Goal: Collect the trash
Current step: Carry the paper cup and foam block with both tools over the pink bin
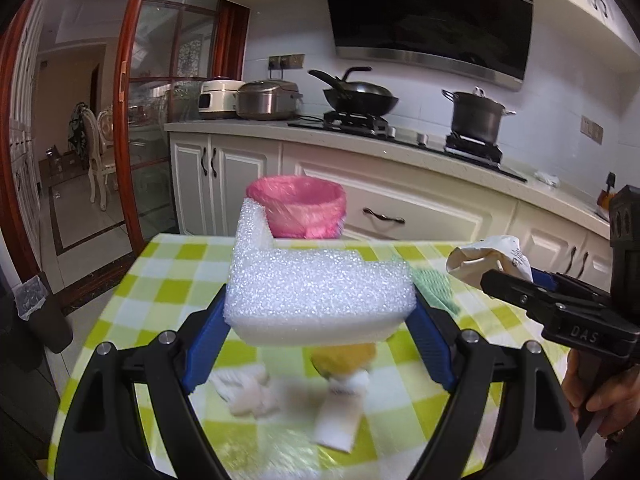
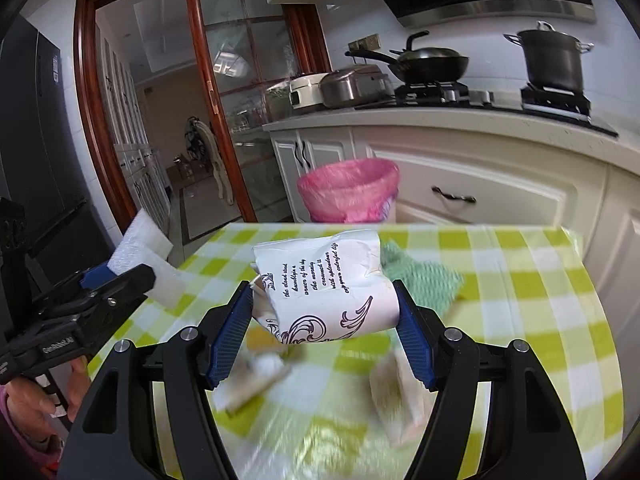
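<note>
My left gripper (image 1: 320,312) is shut on a white foam block (image 1: 316,288), held above the checked table (image 1: 168,280). In the right wrist view the same foam block (image 2: 140,248) shows at the left edge. My right gripper (image 2: 324,304) is shut on a crumpled white paper cup with black print (image 2: 328,280); the left wrist view shows that cup (image 1: 488,258) at the right. A bin lined with a pink bag (image 1: 298,206) stands just beyond the table's far edge, ahead of both grippers (image 2: 348,190). Blurred scraps lie on the table below: a white tissue (image 1: 248,392), a yellowish piece (image 1: 344,360), a white tube (image 1: 336,420).
A green mesh cloth (image 2: 420,276) lies on the table's far right. More blurred paper scraps (image 2: 400,400) lie under my right gripper. Behind the bin run white kitchen cabinets (image 1: 420,208) with a hob, a wok (image 1: 360,98) and a pot (image 1: 476,116). A glass sliding door (image 1: 160,120) is at left.
</note>
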Motion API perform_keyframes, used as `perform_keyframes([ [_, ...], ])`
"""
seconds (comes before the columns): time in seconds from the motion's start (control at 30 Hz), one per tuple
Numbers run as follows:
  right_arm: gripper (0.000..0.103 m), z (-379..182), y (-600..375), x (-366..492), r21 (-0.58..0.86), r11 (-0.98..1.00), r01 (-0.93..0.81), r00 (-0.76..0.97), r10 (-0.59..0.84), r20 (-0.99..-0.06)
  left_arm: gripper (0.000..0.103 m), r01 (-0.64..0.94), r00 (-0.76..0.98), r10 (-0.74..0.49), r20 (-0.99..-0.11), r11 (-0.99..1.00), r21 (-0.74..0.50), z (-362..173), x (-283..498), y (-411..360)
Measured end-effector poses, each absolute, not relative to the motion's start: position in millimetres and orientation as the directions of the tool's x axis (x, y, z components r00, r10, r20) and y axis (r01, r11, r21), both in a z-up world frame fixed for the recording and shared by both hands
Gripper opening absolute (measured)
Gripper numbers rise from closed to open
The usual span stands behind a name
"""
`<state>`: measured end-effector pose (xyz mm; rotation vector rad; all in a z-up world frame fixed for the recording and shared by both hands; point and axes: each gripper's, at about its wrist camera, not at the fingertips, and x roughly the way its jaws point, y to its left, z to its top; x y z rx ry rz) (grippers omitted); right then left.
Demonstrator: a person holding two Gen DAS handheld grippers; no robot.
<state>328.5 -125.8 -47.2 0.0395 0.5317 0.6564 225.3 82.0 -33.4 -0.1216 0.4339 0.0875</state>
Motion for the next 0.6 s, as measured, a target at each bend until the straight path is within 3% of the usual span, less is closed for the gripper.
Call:
perform_keyframes([
  [0.6, 0.066, 4, -68, 462, 0.138, 0.766, -0.628, 0.663, 0.62, -0.42, 0.081, -0.142, 0.909, 0.074, -0.41, 0.98, -0.138, 15, 353, 154],
])
